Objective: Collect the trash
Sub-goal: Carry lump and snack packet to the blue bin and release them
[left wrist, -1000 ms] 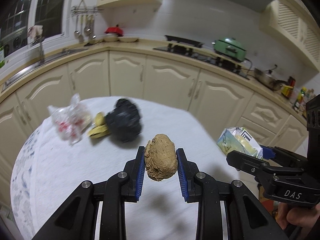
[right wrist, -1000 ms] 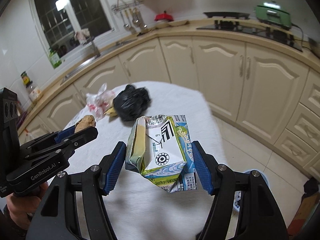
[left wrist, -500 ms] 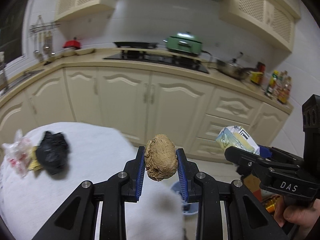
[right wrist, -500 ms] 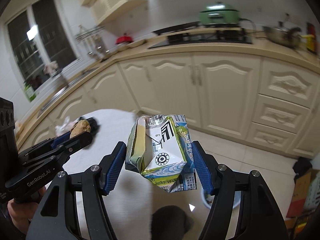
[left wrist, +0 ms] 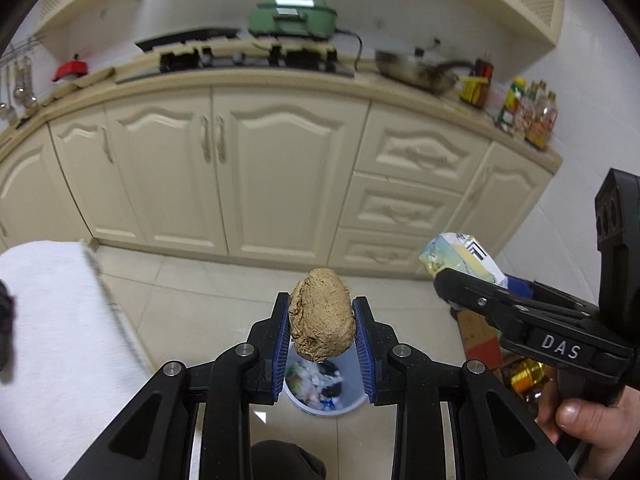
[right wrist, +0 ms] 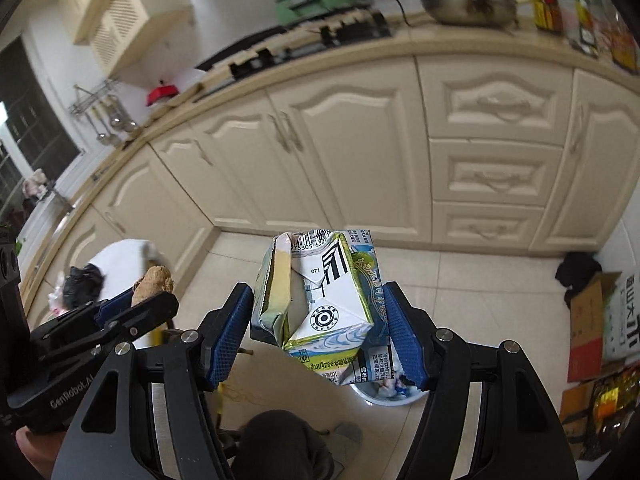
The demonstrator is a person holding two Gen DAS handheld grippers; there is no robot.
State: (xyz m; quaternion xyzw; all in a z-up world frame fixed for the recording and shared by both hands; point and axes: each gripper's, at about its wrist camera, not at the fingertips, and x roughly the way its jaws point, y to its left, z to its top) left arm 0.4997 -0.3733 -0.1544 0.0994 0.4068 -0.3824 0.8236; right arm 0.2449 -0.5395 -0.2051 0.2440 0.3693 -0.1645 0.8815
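Left gripper clamps brown lump, right gripper clamps crushed carton; trash bin lies just below-ahead of left.

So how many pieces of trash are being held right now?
2. A brown lump is clamped in the left hand-held gripper, and a crushed carton in the right hand-held gripper, both above the floor bin.
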